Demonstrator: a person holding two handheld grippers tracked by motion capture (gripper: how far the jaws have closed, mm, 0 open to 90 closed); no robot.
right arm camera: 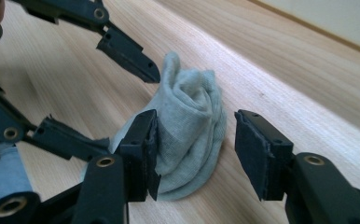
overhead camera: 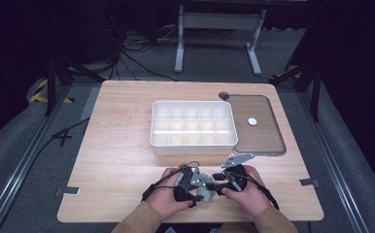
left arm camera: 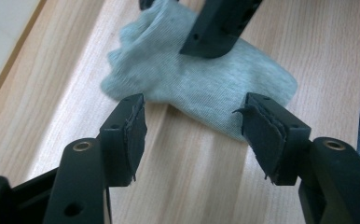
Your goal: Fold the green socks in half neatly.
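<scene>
A light grey sock [overhead camera: 206, 191] lies bunched on the wooden table [overhead camera: 122, 145] near its front edge, between my two grippers. In the left gripper view, my left gripper [left arm camera: 194, 109] is open, and the sock [left arm camera: 201, 88] lies just past its tips. The right gripper's black fingertip [left arm camera: 220, 28] hangs over the cloth there. My right gripper [right arm camera: 196, 119] is open around the crumpled sock [right arm camera: 187, 126]. The cloth leans against its left pad [right arm camera: 151, 149], and the right pad stands apart. From above, the left gripper [overhead camera: 195, 183] and the right gripper [overhead camera: 220, 183] face each other over the sock.
A white compartment box [overhead camera: 152, 131] stands at mid-table. Beside it on the right lies a flat translucent lid [overhead camera: 268, 138] with a small white disc [overhead camera: 252, 121] on it. The person's hands rest near the front edge. Bare wood stretches to the left.
</scene>
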